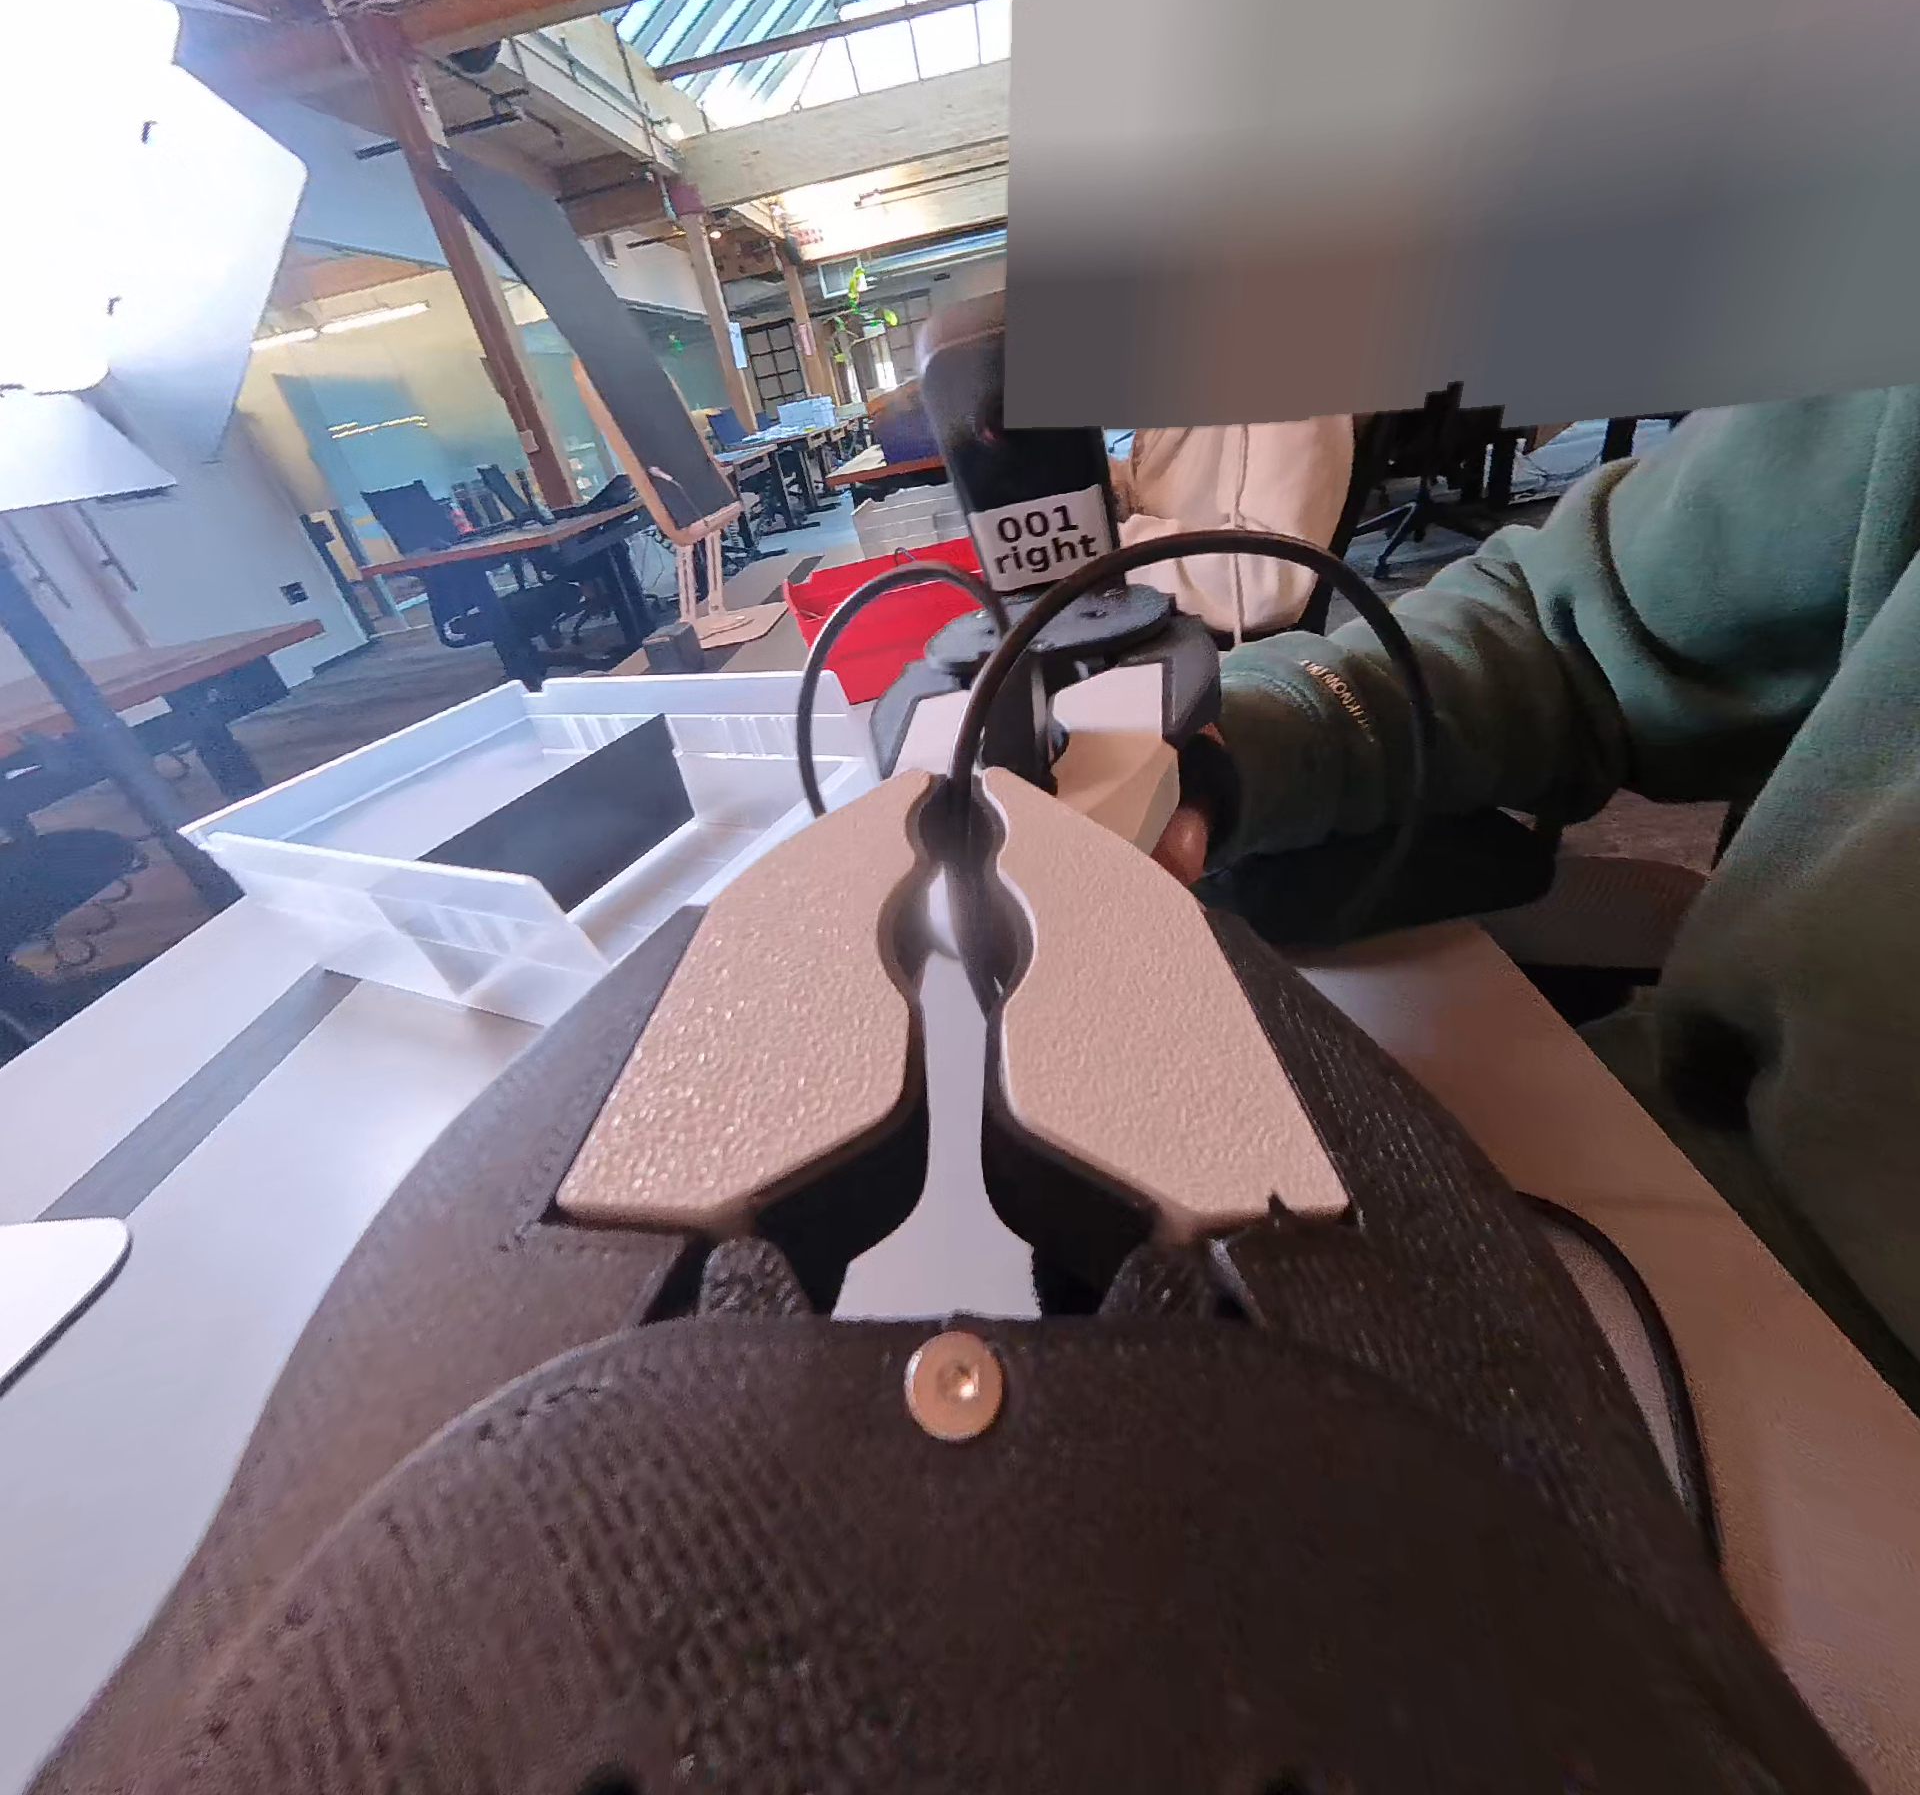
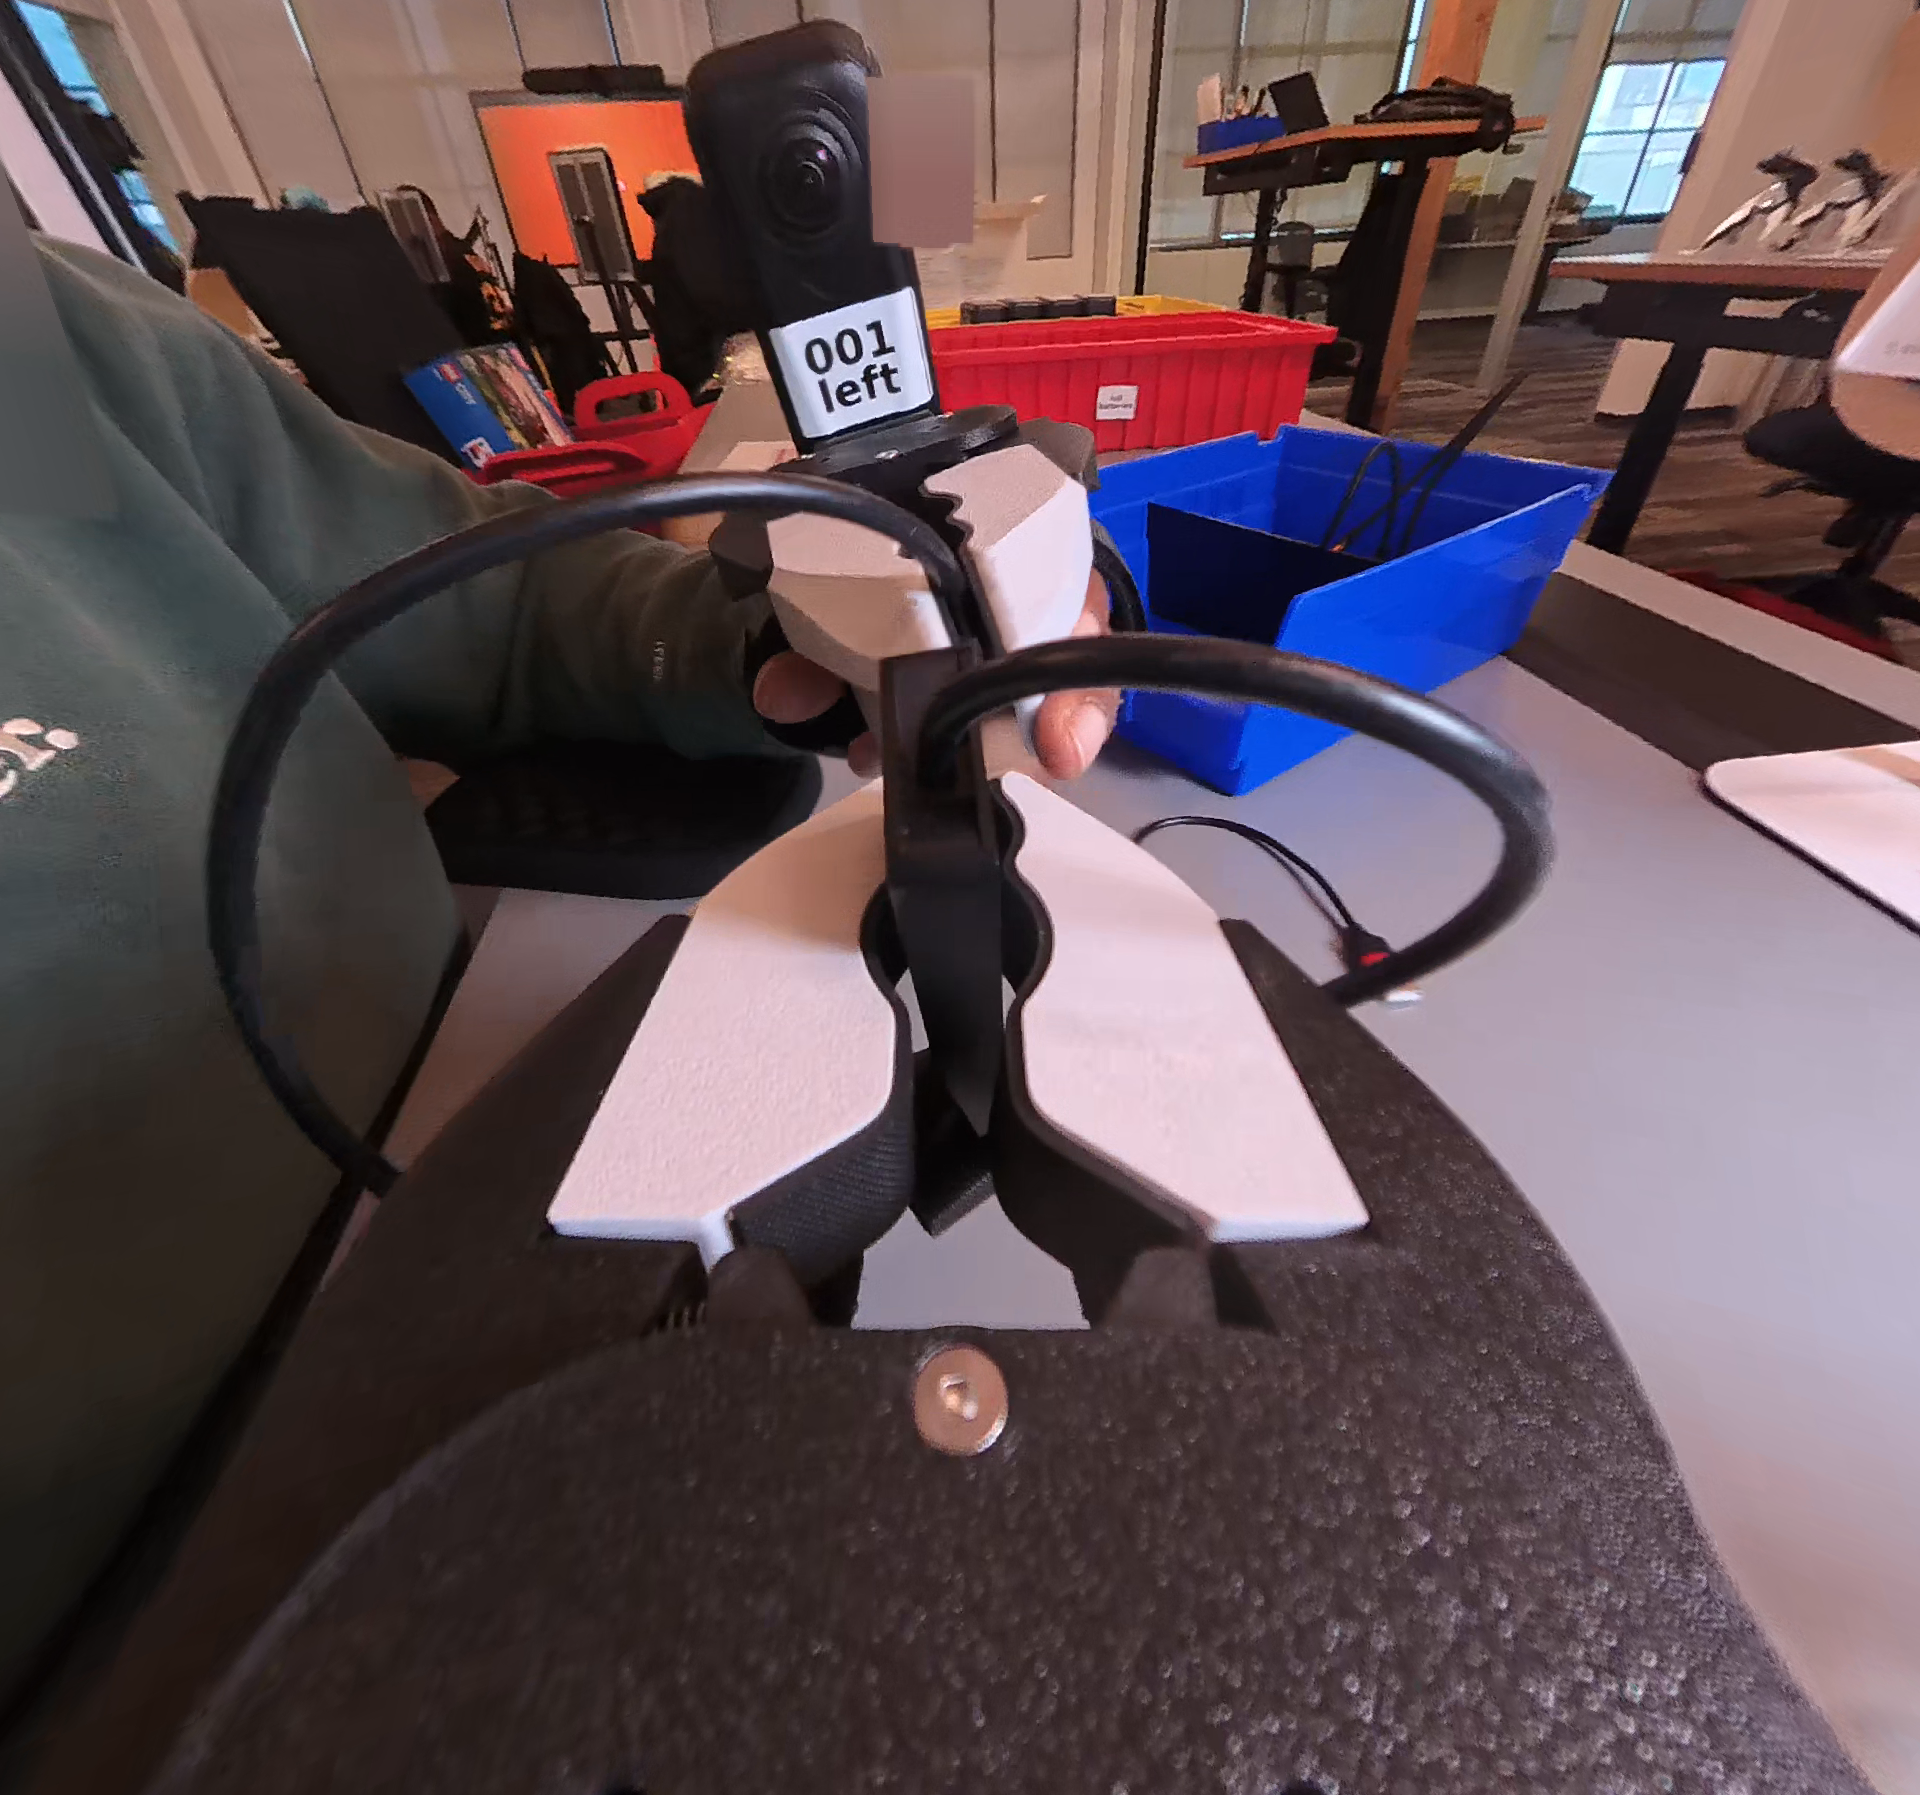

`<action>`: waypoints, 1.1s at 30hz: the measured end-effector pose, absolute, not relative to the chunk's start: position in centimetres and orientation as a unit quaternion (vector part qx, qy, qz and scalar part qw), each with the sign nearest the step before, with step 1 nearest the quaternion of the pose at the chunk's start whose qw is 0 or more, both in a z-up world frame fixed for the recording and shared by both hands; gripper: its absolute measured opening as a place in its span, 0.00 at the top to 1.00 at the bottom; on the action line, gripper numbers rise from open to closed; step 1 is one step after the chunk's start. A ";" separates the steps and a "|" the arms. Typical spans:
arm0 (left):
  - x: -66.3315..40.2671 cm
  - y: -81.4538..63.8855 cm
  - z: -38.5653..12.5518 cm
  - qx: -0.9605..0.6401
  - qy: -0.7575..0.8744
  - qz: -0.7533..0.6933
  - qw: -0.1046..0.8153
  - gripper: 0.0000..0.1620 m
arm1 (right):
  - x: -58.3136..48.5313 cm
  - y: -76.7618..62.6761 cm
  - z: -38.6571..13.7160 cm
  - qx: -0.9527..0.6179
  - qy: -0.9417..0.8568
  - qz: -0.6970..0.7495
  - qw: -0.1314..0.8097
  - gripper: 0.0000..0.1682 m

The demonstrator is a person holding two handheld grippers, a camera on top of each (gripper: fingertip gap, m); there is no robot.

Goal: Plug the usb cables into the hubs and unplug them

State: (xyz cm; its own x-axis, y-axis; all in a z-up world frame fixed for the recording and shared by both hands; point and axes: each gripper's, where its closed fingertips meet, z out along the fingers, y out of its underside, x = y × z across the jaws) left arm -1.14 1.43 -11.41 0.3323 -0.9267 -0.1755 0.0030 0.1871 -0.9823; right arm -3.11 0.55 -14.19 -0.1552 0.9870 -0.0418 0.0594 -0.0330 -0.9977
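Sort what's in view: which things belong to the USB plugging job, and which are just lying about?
Job:
- left gripper, shut on black cable
- right gripper, shut on black hub
- thin cable on the table, untouched

Lying about:
- blue bin
- red bin
- white tray

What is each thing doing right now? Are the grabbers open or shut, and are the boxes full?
Left gripper: shut on the thin black cable.
Right gripper: shut on the black hub, held on edge.
Thick black cable: looped, running out of the hub.
Blue bin: open, cables inside.
White tray: open, dark divider standing in it.
Loose cable: lying unplugged on the table.
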 end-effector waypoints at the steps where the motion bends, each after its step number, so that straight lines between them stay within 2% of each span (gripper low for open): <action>1: -1.5 1.7 -11.4 -0.525 0.439 -0.369 0.629 0.98 | -2.8 0.9 -14.0 -0.484 -0.540 0.528 0.442 0.94; 7: -2.4 3.9 -14.0 -0.593 0.420 -0.367 0.581 0.97 | -0.5 2.6 -12.3 -0.483 -0.539 0.486 0.489 0.94; 12: -1.3 2.9 -16.0 -0.611 0.466 -0.353 0.534 0.98 | -0.8 2.5 -12.7 -0.451 -0.598 0.379 0.543 0.93; 18: -0.3 1.0 -17.7 -0.638 0.495 -0.383 0.448 0.98 | -2.2 -0.3 -14.3 -0.391 -0.665 0.343 0.536 0.85; 20: -0.1 0.7 -18.7 -0.654 0.501 -0.384 0.418 0.98 | -2.4 -0.8 -14.2 -0.377 -0.669 0.341 0.542 0.94; 21: 0.0 0.5 -18.9 -0.657 0.501 -0.389 0.407 0.98 | -2.5 -1.0 -14.2 -0.373 -0.672 0.341 0.541 0.94; 28: -0.5 0.8 -18.4 -0.655 0.482 -0.410 0.413 0.98 | -1.5 0.2 -13.6 -0.406 -0.642 0.371 0.535 0.95; 33: -0.8 1.6 -18.5 -0.659 0.467 -0.412 0.420 0.93 | 0.1 1.7 -12.0 -0.425 -0.602 0.386 0.555 0.95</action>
State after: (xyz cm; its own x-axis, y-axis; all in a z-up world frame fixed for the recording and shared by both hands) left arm -0.80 1.56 -18.53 0.2228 -0.9631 0.1509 -0.2699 -0.2096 -0.9398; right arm 0.06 1.66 -12.04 -0.0224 0.9398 0.3410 0.0835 0.3416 -0.9361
